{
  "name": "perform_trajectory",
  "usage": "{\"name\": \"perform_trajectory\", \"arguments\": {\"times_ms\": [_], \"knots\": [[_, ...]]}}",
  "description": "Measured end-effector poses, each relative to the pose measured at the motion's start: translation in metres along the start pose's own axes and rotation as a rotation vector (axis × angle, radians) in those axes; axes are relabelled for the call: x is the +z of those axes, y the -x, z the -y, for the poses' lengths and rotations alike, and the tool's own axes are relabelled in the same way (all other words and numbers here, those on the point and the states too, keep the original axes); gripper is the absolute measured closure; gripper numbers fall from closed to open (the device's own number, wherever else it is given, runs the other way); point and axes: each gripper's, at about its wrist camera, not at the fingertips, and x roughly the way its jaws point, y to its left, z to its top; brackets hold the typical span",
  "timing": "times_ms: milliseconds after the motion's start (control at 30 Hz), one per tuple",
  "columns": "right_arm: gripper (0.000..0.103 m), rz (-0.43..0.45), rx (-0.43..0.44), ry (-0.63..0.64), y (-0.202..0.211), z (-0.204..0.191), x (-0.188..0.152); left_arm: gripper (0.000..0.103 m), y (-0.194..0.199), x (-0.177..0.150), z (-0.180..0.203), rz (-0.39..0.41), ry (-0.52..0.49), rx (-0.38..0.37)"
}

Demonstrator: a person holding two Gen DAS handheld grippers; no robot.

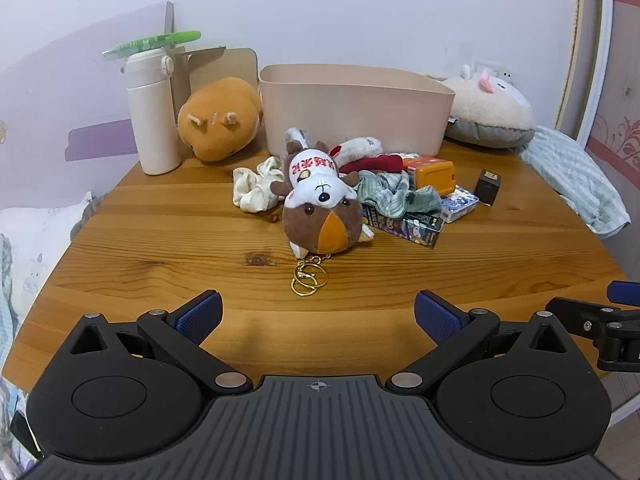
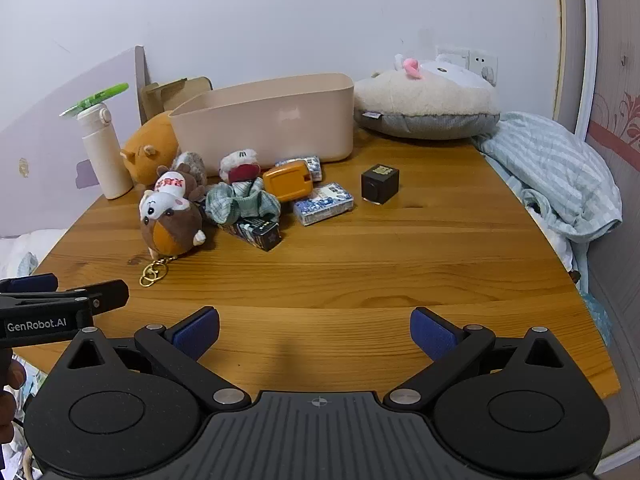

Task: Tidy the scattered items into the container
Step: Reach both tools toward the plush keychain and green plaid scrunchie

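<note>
A beige plastic container [image 1: 356,108] [image 2: 272,120] stands at the back of the wooden table. In front of it lies a pile: a brown-and-white plush keychain [image 1: 320,208] [image 2: 170,216], a cream scrunchie [image 1: 256,188], a green checked scrunchie [image 1: 384,192] [image 2: 240,200], an orange case [image 1: 434,174] [image 2: 288,180], a blue-white packet [image 2: 324,204], a dark carton [image 1: 408,228] [image 2: 256,232] and a black cube [image 1: 488,186] [image 2: 379,183]. My left gripper [image 1: 318,316] is open and empty, near the table's front edge. My right gripper [image 2: 314,332] is open and empty, to its right.
A white bottle [image 1: 152,120] with a green fan on top and an orange plush [image 1: 220,120] stand back left. A cream plush cushion [image 2: 424,100] lies back right. Striped bedding [image 2: 552,168] hangs over the right edge. Bare wood lies between the grippers and the pile.
</note>
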Motion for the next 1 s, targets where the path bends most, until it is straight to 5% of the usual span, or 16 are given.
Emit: {"name": "perform_trajectory", "arguments": {"times_ms": [467, 1000], "knots": [[0.0, -0.054, 0.001, -0.017, -0.032, 0.008, 0.013, 0.0, -0.029, 0.02, -0.007, -0.001, 0.015, -0.067], [0.0, -0.058, 0.038, -0.011, -0.07, 0.008, 0.035, 0.0, -0.071, 0.044, -0.018, 0.003, 0.031, -0.028]]}}
